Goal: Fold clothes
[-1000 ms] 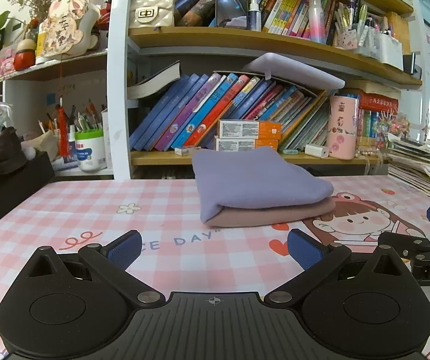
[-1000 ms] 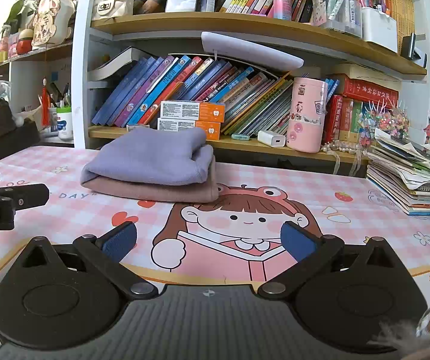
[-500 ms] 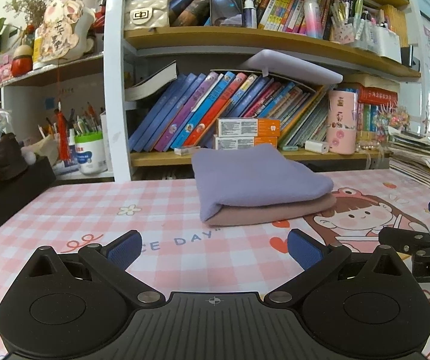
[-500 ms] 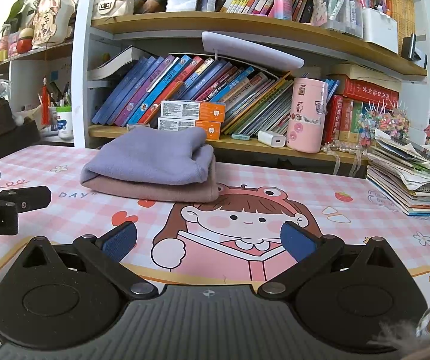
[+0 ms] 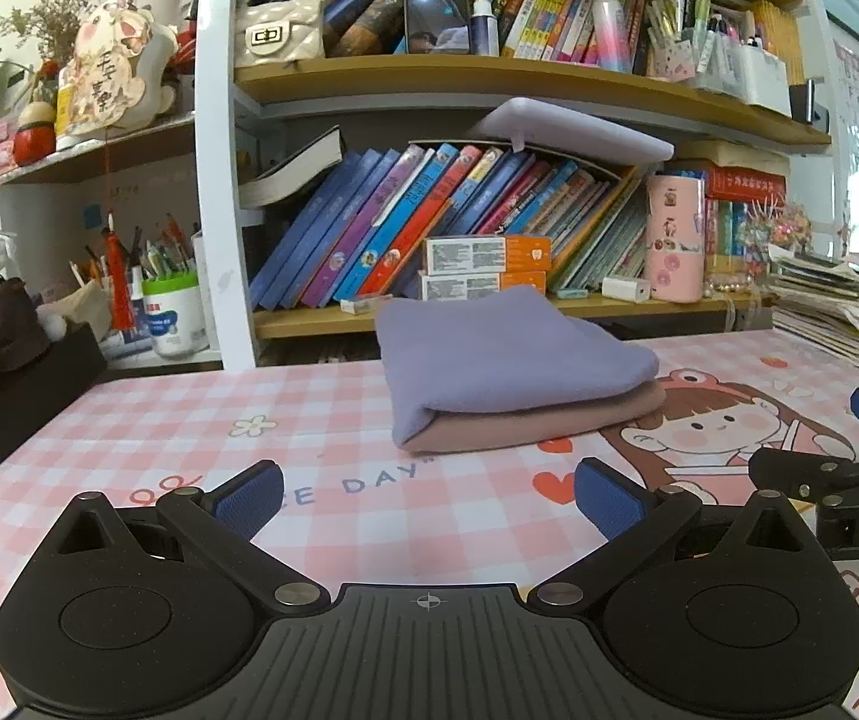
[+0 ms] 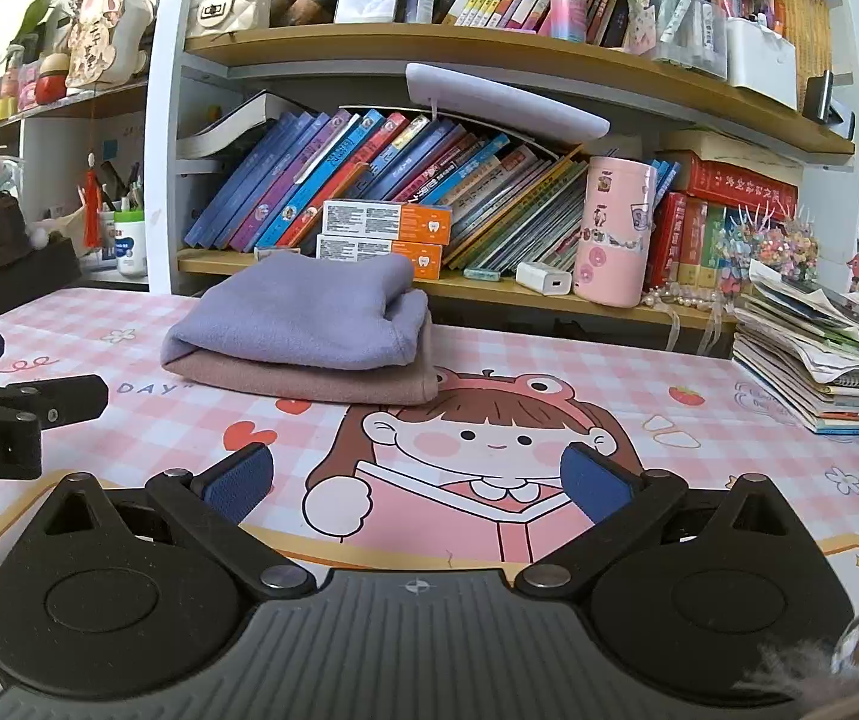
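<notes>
A folded lilac cloth (image 5: 507, 354) lies on top of a folded dusty-pink cloth (image 5: 549, 426) near the far side of the table. The pile also shows in the right wrist view, lilac (image 6: 303, 324) over pink (image 6: 309, 381). My left gripper (image 5: 426, 495) is open and empty, well short of the pile. My right gripper (image 6: 417, 480) is open and empty, also short of the pile and to its right. Each gripper shows at the edge of the other's view: the right one (image 5: 837, 480) and the left one (image 6: 9, 414).
A pink checked mat with a cartoon girl (image 6: 489, 438) covers the table. A bookshelf (image 5: 429, 228) stands right behind the pile. A pink cylinder (image 6: 615, 240) and a stack of magazines (image 6: 819, 360) are at the right. A black box (image 5: 15, 378) borders the left.
The left gripper's view has shifted slightly; the pile sits a little lower and nearer. The right gripper and the cloths have not moved.
</notes>
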